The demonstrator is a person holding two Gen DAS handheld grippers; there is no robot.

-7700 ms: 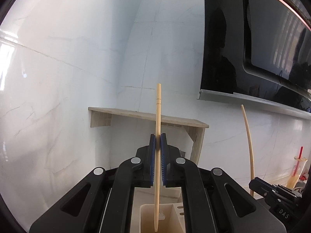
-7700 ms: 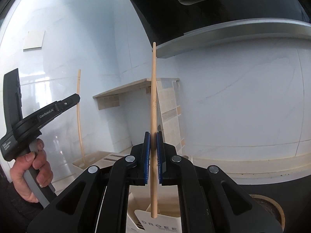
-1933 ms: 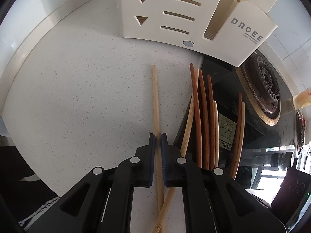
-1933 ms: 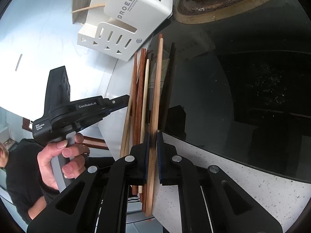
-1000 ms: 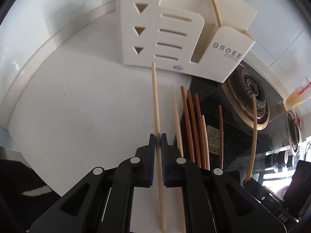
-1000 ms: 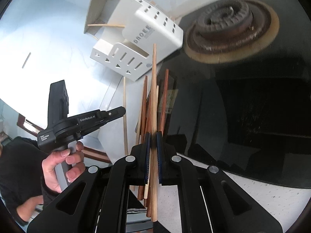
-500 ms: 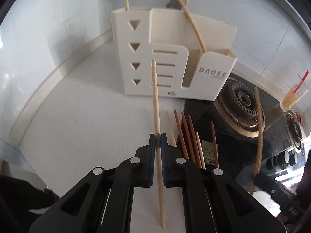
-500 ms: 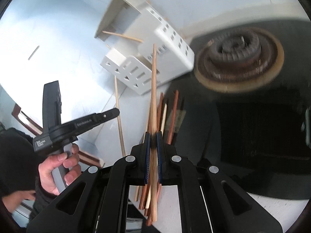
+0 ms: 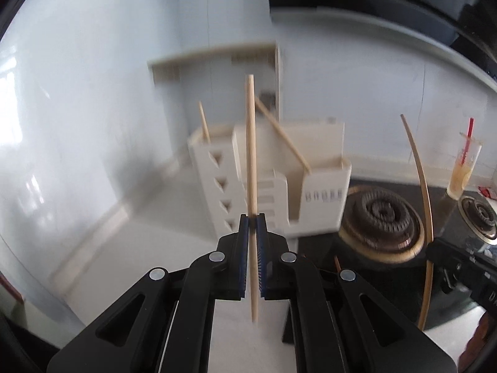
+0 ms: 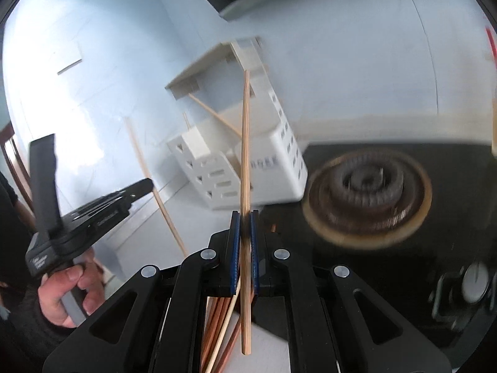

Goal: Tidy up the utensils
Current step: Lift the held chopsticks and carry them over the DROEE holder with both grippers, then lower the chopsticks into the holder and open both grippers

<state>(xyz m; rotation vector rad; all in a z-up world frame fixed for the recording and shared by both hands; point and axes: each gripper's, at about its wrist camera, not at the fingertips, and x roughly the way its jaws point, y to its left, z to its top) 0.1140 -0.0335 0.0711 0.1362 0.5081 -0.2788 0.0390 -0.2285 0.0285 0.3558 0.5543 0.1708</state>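
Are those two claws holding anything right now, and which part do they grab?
Yes. The left claw pinches a pale chopstick below its middle; the right claw pinches another chopstick below its middle.

Pale, perhaps marble-tiled wall (image 9: 93, 108)

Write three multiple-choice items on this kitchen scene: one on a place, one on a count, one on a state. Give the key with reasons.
1. Where does the cream slotted utensil holder stand?
A. on the pale counter beside the black stove burner
B. on the wall shelf
C. on the burner

2. How many pale wooden chopsticks stand inside the holder already?
A. none
B. two
C. five

3. What is the left hand-held gripper doing?
A. open and empty
B. shut on a light bamboo chopstick
C. shut on a spoon

Key: A, its base sits on the counter next to the burner; B, one stick upright, one leaning; B, the pads clamp the stick.
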